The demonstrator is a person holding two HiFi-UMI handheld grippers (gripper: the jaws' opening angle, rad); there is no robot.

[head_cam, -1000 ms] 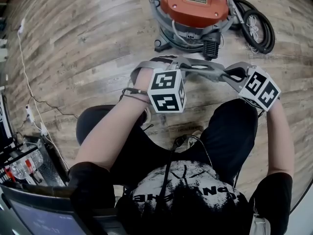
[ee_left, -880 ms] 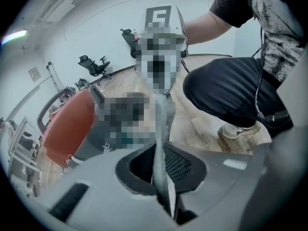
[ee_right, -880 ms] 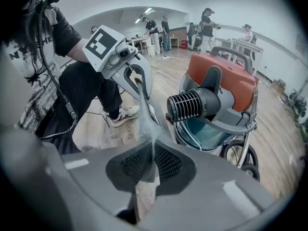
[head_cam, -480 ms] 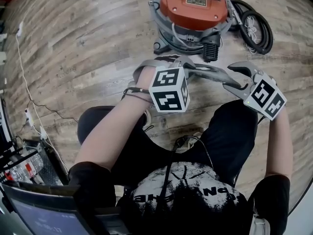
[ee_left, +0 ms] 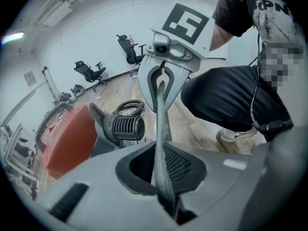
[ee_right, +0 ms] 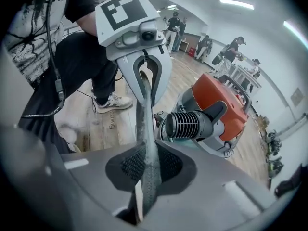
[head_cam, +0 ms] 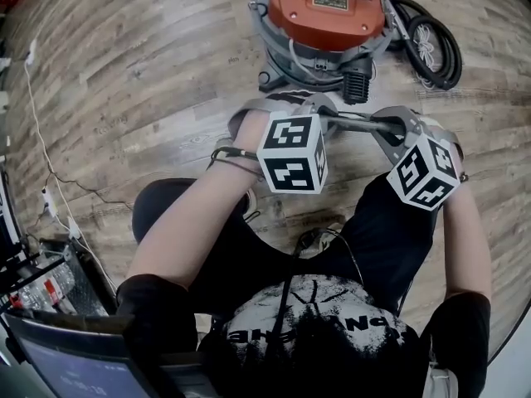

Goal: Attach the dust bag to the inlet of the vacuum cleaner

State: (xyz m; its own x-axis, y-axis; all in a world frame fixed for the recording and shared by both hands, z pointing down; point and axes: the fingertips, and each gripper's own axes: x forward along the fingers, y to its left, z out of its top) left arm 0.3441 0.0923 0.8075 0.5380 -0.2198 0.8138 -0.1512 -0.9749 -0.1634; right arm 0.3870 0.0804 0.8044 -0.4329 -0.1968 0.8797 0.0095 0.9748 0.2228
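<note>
In the head view a flat grey dust bag (head_cam: 358, 124) is stretched between my two grippers, just in front of the vacuum cleaner (head_cam: 325, 11) with its orange top. My left gripper (head_cam: 330, 121) is shut on the bag's left end. My right gripper (head_cam: 388, 124) has just been closing and now pinches the right end. The left gripper view shows the bag (ee_left: 161, 129) edge-on, running from my jaws to the other gripper. The vacuum's ribbed black inlet (ee_right: 185, 125) faces the bag (ee_right: 144, 143), slightly beyond it and not touching.
A coiled black hose (head_cam: 433, 48) lies right of the vacuum on the wooden floor (head_cam: 141, 73). The person's knees and a shoe (ee_right: 108, 101) are close behind the grippers. A white cable (head_cam: 50, 152) runs along the left. Office chairs (ee_left: 91, 71) and people (ee_right: 231, 54) stand far off.
The right gripper opened and came off the bag's end, rolled, then closed on that end again, nearer the left gripper. The left gripper kept its hold and stayed put.
</note>
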